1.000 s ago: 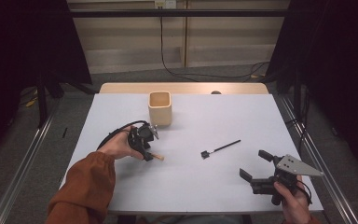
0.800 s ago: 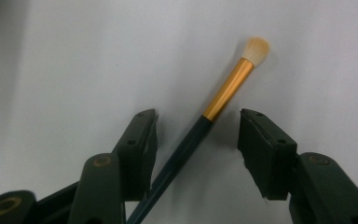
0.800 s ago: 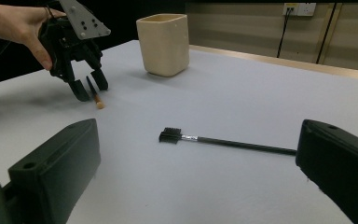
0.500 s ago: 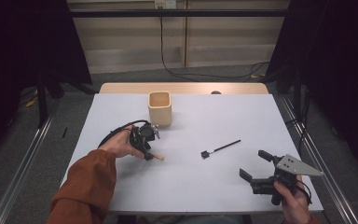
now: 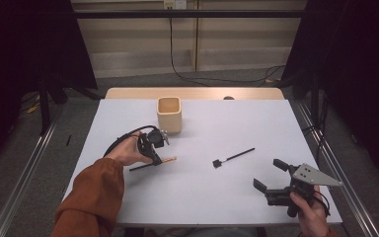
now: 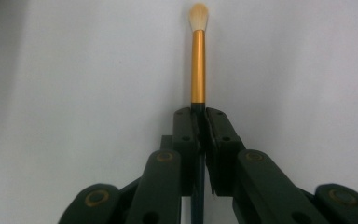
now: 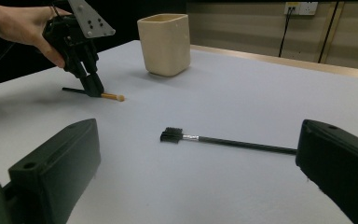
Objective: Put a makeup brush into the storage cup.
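A thin makeup brush (image 6: 197, 65) with a gold ferrule, a pale tuft and a dark handle lies on the white table (image 5: 217, 197) at left. My left gripper (image 6: 198, 114) points down at it, and its jaws have just been closing with the handle between them; they are now shut on it. From the right gripper view, that gripper (image 7: 93, 88) presses the brush (image 7: 114, 97) against the tabletop. A black spoolie brush (image 5: 233, 157) lies at mid-table. My right gripper (image 5: 269, 174) hovers open near the front right, aimed toward the spoolie (image 7: 223, 141).
A cream square cup (image 5: 169, 113) stands upright behind the left gripper, near the table's far side, also seen in the right gripper view (image 7: 165, 44). Metal rails run along both sides of the table. A cable trails from the left gripper.
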Motion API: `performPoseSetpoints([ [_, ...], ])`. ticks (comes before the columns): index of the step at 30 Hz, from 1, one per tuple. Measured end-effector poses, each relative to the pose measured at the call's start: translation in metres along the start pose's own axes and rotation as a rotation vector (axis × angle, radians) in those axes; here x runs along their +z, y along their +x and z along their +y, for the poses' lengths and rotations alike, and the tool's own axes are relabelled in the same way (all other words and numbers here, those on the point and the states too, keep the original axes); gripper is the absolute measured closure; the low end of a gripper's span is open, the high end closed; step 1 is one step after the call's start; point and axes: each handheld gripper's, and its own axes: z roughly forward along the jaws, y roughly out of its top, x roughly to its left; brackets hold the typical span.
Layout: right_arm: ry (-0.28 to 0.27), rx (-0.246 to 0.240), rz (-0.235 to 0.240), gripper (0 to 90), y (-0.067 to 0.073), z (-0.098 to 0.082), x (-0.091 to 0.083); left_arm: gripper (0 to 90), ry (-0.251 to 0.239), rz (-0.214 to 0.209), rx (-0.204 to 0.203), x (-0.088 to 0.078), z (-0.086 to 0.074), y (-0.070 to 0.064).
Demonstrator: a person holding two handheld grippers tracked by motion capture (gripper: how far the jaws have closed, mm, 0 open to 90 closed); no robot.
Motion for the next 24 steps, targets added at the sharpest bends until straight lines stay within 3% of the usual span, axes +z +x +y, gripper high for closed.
performPoseSetpoints([
  [6,0.0,0.001,0.0,0.0,0.0,0.0,0.0,83.7,-0.017,-0.007,-0.014,-0.001,-0.002,0.001],
  [9,0.001,0.001,0.001,0.0,0.0,0.0,0.0,83.7,-0.031,-0.025,-0.049,-0.002,-0.003,0.003],
  [10,-0.002,0.003,0.003,0.0,0.0,0.0,0.0,83.7,-0.019,-0.029,-0.038,-0.003,-0.003,0.004],
  [13,-0.001,-0.001,0.004,0.0,0.0,0.0,0.001,83.7,-0.039,-0.039,-0.058,-0.003,-0.006,0.005],
  [20,-0.005,0.004,0.002,0.0,0.0,0.0,-0.001,83.7,-0.056,-0.023,-0.085,-0.006,-0.012,0.007],
  [24,0.0,-0.003,0.005,0.0,0.0,0.0,0.0,83.7,-0.098,-0.026,-0.11,-0.011,-0.015,0.008],
])
